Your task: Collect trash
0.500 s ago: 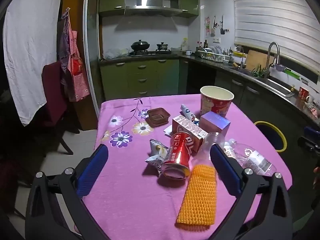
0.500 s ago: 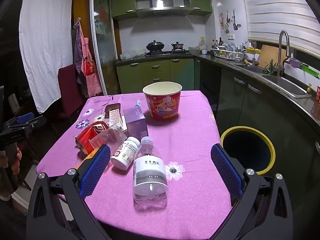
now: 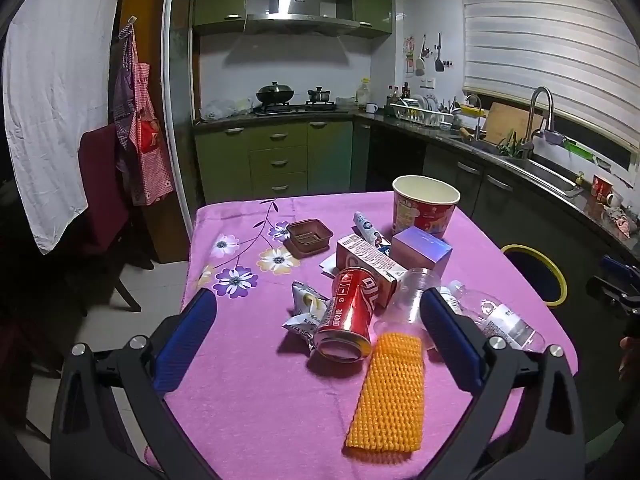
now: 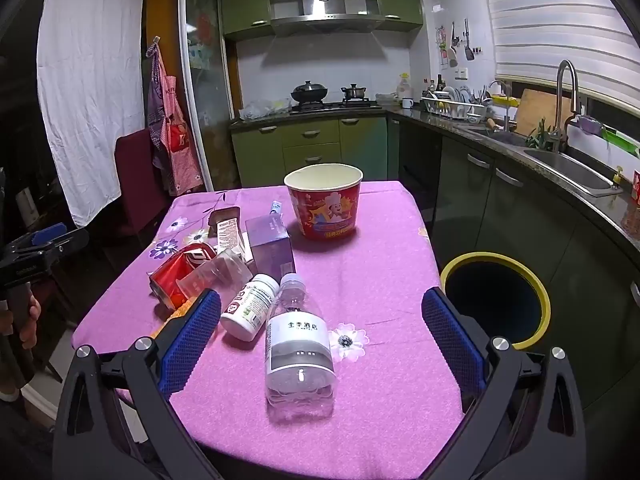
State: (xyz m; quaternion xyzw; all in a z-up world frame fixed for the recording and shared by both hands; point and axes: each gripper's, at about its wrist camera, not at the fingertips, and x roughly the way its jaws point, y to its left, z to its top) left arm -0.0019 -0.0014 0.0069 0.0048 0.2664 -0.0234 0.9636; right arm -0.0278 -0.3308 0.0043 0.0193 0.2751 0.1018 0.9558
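Hovering agape, left gripper (image 3: 316, 334) frames red can (image 3: 350, 314); right gripper (image 4: 320, 334) agape over water bottle (image 4: 298, 344).

Green cabinets (image 3: 280, 160); white walls — slatted blind (image 3: 548, 52).

"全季酒店" on the clear water bottle (image 4: 299, 346) label; other print illegible.
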